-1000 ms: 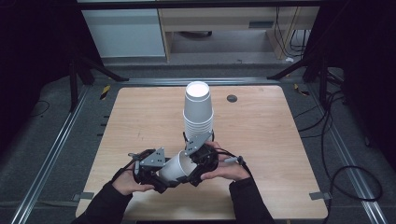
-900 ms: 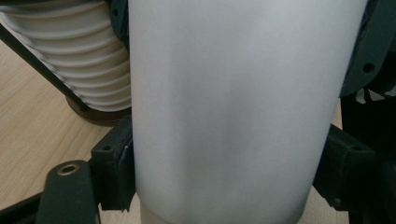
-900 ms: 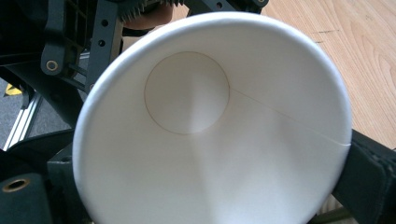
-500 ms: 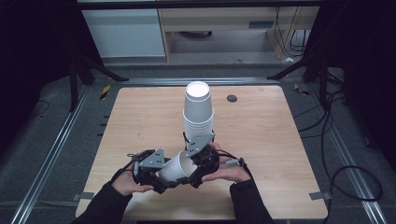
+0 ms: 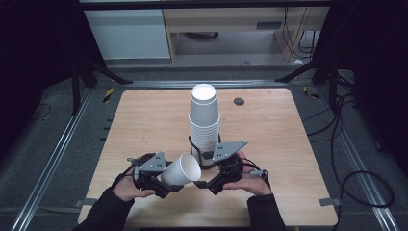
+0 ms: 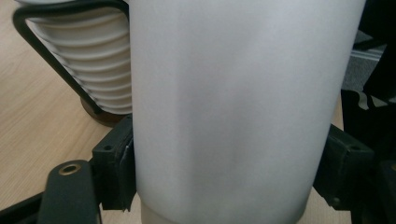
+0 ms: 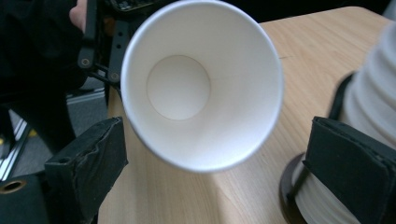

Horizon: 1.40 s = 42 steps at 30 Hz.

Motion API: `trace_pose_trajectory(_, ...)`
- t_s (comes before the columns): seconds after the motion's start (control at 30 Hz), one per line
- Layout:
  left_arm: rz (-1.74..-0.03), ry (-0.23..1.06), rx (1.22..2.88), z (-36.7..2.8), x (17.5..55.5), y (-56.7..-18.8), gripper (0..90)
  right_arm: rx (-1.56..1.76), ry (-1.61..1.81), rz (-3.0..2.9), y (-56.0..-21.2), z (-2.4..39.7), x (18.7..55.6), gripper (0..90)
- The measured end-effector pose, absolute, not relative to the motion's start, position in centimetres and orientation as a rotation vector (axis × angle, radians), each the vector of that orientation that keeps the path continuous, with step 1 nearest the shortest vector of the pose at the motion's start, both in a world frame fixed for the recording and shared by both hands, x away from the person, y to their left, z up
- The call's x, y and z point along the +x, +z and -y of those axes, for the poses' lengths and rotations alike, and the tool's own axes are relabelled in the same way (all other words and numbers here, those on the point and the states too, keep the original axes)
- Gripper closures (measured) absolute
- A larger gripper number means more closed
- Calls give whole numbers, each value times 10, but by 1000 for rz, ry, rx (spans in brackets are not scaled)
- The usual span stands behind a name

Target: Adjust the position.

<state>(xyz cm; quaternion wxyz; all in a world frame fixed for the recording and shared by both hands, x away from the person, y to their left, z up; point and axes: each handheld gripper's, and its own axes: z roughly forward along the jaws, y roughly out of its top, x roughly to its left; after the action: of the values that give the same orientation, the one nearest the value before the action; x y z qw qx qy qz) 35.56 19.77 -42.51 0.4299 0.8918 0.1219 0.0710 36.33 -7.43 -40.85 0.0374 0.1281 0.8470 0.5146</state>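
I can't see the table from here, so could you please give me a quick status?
Left gripper shut on cup, mouth toward right gripper. Right gripper open, off the cup. Cup stack close behind.

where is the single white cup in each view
High view: the single white cup lies on its side low centre, mouth toward the right gripper.
Left gripper view: its wall between the jaws.
Right gripper view: its open mouth upper centre.
Shared landmark: the stack of cups.
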Motion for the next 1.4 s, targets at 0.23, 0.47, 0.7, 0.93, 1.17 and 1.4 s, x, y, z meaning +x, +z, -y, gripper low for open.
trace_pose_trajectory(0.23,-319,187,2178,-195,355,-424,215,481,1636,-2557,-420,81,361,55)
trace_pose_trajectory(0.47,-311,185,2160,-188,353,-424,215,500,1716,-2532,-429,76,358,52)
trace_pose_trajectory(0.7,-289,182,2162,-180,349,-425,215,509,1759,-2519,-432,69,358,52)
trace_pose_trajectory(0.93,-289,178,2160,-176,349,-427,214,526,1813,-2494,-433,63,359,46)
trace_pose_trajectory(1.17,-281,175,2167,-173,347,-428,215,542,1843,-2477,-435,58,360,44)
trace_pose_trajectory(1.4,-276,177,2165,-172,347,-428,214,547,1850,-2482,-435,56,360,54)
